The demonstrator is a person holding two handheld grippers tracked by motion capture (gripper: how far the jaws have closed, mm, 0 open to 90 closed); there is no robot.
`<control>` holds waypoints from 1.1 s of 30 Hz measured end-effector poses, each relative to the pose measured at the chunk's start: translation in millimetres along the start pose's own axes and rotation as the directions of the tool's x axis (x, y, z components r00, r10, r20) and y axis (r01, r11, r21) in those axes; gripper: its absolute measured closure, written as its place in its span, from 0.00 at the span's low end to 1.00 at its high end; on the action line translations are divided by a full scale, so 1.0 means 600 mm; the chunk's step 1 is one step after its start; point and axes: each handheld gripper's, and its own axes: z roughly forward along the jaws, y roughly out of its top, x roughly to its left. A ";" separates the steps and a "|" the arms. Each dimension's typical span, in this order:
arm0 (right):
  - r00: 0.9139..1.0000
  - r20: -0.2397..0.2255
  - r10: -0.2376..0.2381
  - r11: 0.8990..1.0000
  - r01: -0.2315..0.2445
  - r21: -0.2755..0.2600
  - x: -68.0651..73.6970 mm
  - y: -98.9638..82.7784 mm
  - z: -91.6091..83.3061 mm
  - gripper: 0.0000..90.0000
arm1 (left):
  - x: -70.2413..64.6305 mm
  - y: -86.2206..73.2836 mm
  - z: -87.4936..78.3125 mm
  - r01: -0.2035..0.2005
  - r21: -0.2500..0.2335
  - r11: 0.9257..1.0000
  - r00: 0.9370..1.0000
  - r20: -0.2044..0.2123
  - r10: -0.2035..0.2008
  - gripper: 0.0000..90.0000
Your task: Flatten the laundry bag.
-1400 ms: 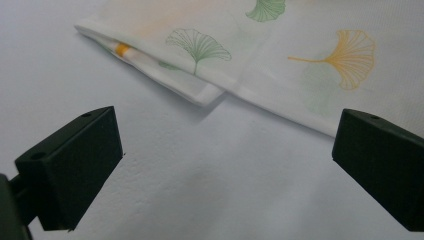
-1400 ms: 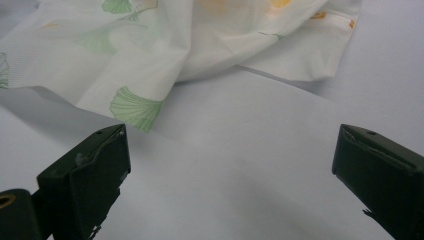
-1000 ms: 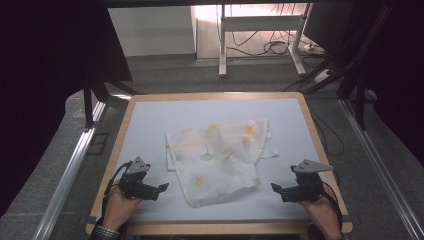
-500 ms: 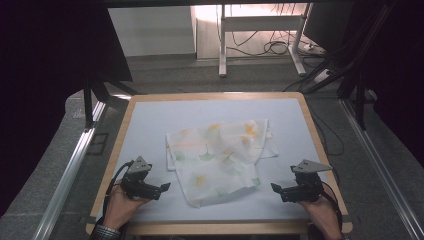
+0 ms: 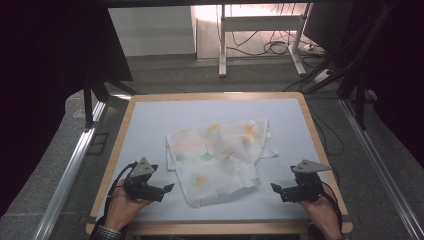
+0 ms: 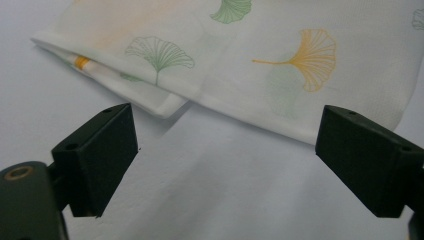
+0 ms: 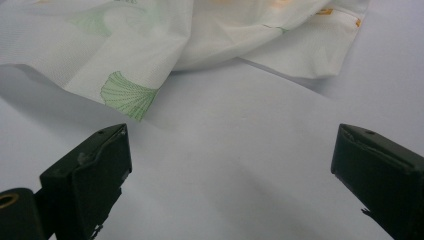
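your cloth (image 5: 219, 157) lies crumpled near the middle of the table (image 5: 150, 115), a little toward your side. it is thin white fabric, loosely folded over itself, printed with fan-shaped leaves in green and orange. the table has a pale, smooth, matte top inside a light wooden rim with rounded corners.

your left gripper (image 5: 169, 188) sits near the front left of the table, its jaws pointing right toward the cloth's near edge. it is released, jaws spread wide and holding nothing, just short of the fabric. your right gripper (image 5: 274, 188) sits near the front right, jaws pointing left toward the cloth, also spread wide and empty, a bit farther from the fabric than the left one. each carries a grey three-cornered plate on top, and each is held in one of your hands.

the left gripper view gives what the high view blurs: the fine line drawing of the leaves, a clean hemmed edge, and a folded corner (image 6: 162, 107) where a lower layer with an orange mark peeks out. the blocky black jaws frame bare table below the cloth.

the right gripper view shows the fabric's fine woven grain, a pointed corner (image 7: 132, 100) with a green leaf lifted slightly off the table, casting a soft shadow, and soft rumpled folds behind it.
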 end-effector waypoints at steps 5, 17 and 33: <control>1.000 0.000 0.000 1.000 0.000 -0.002 0.000 0.000 0.000 0.03 | -0.012 0.007 0.003 -0.023 0.000 1.000 1.000 0.019 0.023 0.13; 1.000 0.001 0.000 1.000 0.000 -0.004 0.000 0.000 0.000 0.03 | -0.046 0.027 0.017 -0.086 -0.020 0.996 0.992 0.090 0.087 0.16; 1.000 0.019 0.000 1.000 0.000 -0.008 0.001 0.001 0.001 0.04 | -0.092 0.065 0.073 -0.156 -0.016 0.988 0.963 0.219 0.156 0.18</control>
